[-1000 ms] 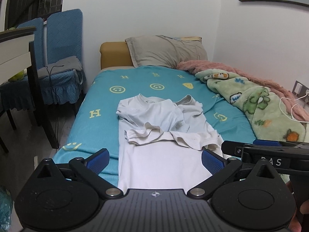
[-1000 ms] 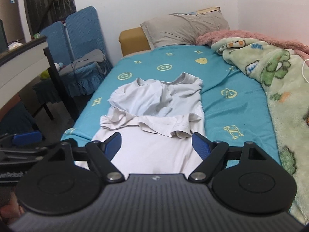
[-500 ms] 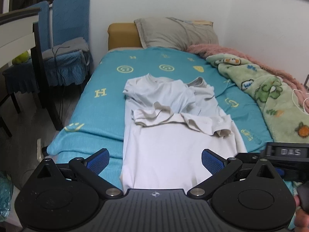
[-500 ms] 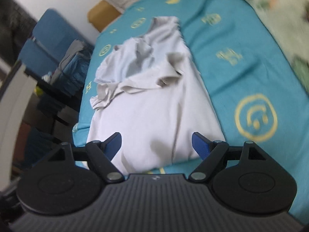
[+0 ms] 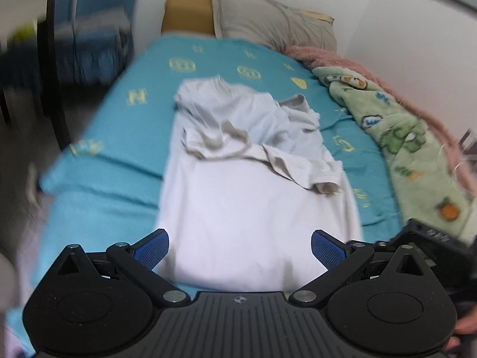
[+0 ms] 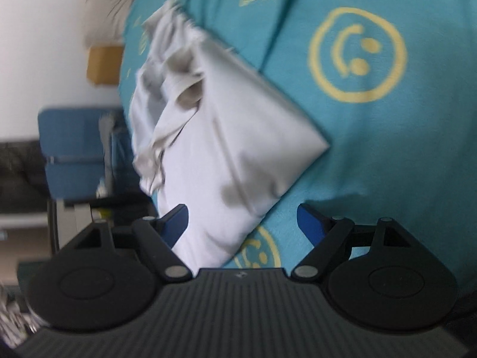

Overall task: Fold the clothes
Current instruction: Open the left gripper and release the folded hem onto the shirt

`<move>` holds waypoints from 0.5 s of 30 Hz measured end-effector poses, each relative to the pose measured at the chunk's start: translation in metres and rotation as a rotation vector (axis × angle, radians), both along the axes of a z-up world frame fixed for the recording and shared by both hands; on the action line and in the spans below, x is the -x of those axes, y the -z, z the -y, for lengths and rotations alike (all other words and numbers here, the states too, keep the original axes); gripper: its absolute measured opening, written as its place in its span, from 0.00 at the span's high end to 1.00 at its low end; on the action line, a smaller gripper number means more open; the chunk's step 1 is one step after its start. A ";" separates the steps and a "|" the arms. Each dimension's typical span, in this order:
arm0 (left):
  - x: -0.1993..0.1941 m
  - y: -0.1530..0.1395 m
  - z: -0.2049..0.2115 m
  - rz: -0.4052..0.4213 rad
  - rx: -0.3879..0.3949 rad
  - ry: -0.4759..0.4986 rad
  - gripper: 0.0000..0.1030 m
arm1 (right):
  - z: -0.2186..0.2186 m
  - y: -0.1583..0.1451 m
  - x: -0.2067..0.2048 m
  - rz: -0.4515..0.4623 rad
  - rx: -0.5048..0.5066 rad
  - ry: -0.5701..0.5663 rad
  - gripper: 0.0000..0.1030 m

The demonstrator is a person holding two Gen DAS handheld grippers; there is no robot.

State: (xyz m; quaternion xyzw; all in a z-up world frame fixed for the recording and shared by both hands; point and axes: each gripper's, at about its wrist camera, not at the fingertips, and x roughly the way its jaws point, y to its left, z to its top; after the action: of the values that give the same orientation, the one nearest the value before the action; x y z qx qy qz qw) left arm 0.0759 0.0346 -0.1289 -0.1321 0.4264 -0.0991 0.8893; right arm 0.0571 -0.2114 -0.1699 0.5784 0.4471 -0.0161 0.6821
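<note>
- Blue-padded left gripper at the bottom of the left wrist view, jaws spread wide, nothing pinched; lower hem of the white shirt seen in the gap between the pads, untouched.
- Blue-padded right gripper at the bottom of the right wrist view, wide but closing slightly, nothing clamped; near corner of the shirt between its pads, left pad just beside the cloth.
- White shirt spread mid-frame on the teal sheet, sleeves bunched across its upper half.
- Green cartoon blanket heaped along the right edge, pink throw behind it.
- Grey pillow at top centre against a tan headboard.
- Blue chair blurred at upper left.
- Sheet's yellow smiley print at upper right of the right wrist view, clear of the shirt.
</note>
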 end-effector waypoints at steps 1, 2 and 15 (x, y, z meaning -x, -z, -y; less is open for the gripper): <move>-0.002 0.003 -0.002 -0.024 0.044 -0.001 0.00 | 0.001 0.002 0.000 -0.007 0.002 0.019 0.30; -0.003 0.007 -0.004 -0.047 0.084 -0.003 0.00 | 0.001 0.003 0.001 -0.009 0.002 0.041 0.34; -0.029 0.082 0.021 -0.377 0.494 0.040 0.03 | 0.006 -0.009 -0.004 0.083 0.089 0.105 0.88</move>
State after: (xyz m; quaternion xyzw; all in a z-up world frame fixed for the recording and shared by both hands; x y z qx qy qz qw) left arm 0.1045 0.0138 -0.2106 -0.3518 0.5494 -0.1910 0.7334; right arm 0.0612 -0.2175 -0.1613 0.5705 0.3861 -0.0477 0.7233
